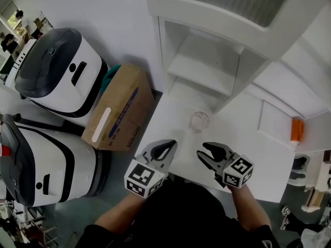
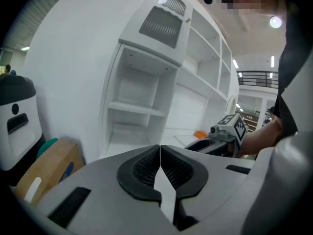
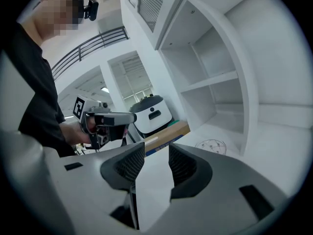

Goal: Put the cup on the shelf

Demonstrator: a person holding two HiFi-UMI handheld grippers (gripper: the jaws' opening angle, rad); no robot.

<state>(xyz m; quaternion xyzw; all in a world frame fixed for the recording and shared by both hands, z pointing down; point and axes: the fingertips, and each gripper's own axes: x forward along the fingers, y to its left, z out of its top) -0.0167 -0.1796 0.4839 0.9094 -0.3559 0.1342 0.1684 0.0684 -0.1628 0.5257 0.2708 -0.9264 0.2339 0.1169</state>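
A clear glass cup [image 1: 199, 121] stands upright on the white table [image 1: 170, 112], just in front of the white shelf unit [image 1: 204, 68]; the right gripper view shows the cup [image 3: 211, 145] ahead and to the right. My left gripper [image 1: 168, 144] hovers at the table's near edge, its jaws shut with nothing between them [image 2: 160, 148]. Beside it, my right gripper [image 1: 204, 152] is open and empty [image 3: 156, 153], a short way in front of the cup. The shelf compartments [image 2: 137, 106] hold nothing.
A cardboard box [image 1: 120, 107] leans beside the table on the left. Two white-and-black machines [image 1: 57, 71] [image 1: 41, 164] stand on the floor further left. An orange object [image 1: 296, 129] lies at the table's right edge.
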